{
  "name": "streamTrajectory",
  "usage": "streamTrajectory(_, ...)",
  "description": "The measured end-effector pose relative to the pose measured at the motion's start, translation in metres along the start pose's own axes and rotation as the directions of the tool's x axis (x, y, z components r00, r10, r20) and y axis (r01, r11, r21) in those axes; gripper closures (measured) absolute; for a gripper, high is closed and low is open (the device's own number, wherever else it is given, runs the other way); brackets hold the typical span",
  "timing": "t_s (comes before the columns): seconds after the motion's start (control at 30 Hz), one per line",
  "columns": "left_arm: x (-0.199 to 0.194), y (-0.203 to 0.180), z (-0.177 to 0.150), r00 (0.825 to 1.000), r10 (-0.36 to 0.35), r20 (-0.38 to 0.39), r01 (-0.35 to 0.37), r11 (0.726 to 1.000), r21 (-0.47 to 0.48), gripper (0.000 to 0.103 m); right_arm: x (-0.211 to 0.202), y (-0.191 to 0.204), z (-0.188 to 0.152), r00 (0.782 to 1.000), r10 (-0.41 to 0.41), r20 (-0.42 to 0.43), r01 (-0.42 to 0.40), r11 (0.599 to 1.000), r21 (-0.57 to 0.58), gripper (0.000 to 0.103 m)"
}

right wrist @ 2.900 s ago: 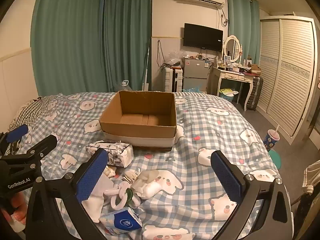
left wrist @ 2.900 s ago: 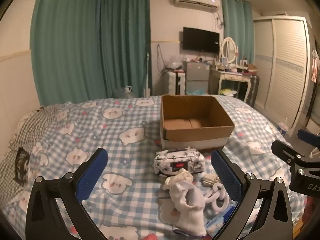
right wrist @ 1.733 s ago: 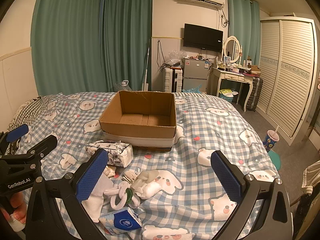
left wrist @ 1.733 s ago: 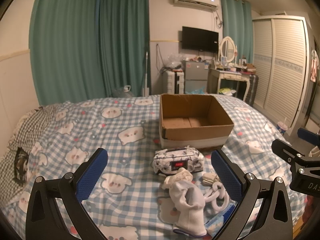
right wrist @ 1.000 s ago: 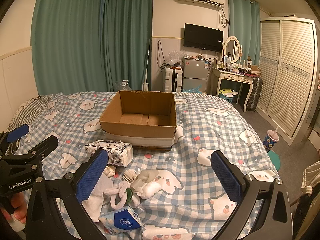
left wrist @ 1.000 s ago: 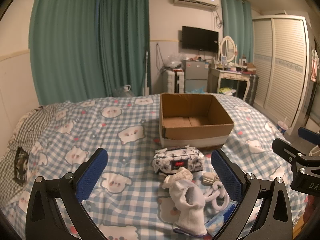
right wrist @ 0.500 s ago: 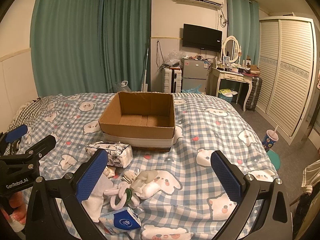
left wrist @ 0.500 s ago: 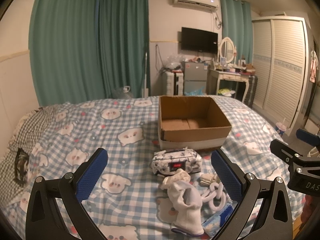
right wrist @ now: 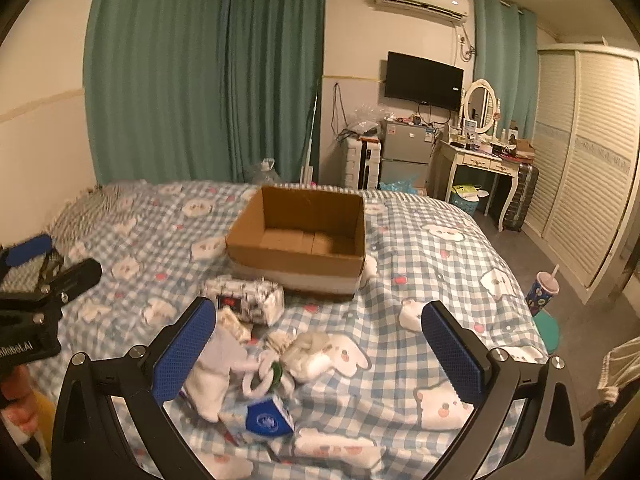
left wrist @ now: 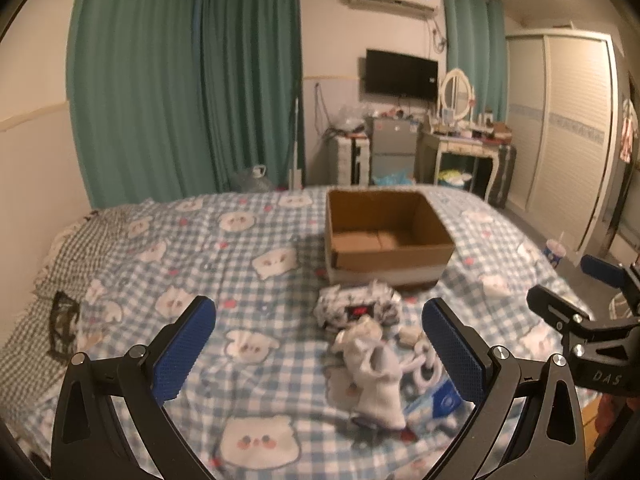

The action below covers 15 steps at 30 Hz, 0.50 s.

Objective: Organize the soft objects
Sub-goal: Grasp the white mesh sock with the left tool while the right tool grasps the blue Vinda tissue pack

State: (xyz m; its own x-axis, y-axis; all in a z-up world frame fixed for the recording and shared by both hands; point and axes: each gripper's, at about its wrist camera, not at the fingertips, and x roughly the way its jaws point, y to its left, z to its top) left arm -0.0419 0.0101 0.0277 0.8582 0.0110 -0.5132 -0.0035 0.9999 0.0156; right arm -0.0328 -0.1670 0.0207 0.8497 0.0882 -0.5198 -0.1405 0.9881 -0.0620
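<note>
An open brown cardboard box (left wrist: 386, 232) (right wrist: 300, 236) stands on the checked bed. In front of it lies a patterned pouch (left wrist: 358, 308) (right wrist: 244, 294). Nearer me is a pile: a white sock (left wrist: 378, 380) (right wrist: 214, 376), a white ring toy (left wrist: 424, 364) (right wrist: 260, 376), a small white plush (right wrist: 316, 354) and a blue tissue pack (left wrist: 438, 394) (right wrist: 266, 420). My left gripper (left wrist: 318, 354) is open and empty above the bed, left of the pile. My right gripper (right wrist: 318, 354) is open and empty above the pile.
The bed (left wrist: 180, 264) has a blue checked cover with bear prints. A cup with a straw (right wrist: 542, 286) stands on the floor to the right, by a white wardrobe (right wrist: 592, 160). A dressing table (right wrist: 480, 156) and green curtains (right wrist: 200, 72) stand behind.
Both grippers have swung: in each view the box and the pile have shifted to the right. The image is blurred by the motion. Both stay open and empty.
</note>
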Motion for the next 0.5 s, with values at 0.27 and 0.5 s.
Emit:
streamTrajectory(0.27, 0.030, 0.005, -0.045, 0.993, 0.002, -0.118, -0.002, 1.000, 0.001, 0.000, 0.037, 0.024, -0.048, 0.987, 0.018, -0.159, -0.031, 0.997, -0.077, 0.000)
streamTrajectory(0.5, 0.061, 0.006, -0.068, 0.980, 0.002, -0.198, 0.004, 1.000, 0.027, 0.001, 0.079, 0.053, -0.088, 0.941, 0.075, -0.331, -0.131, 0.980, -0.149, 0.000)
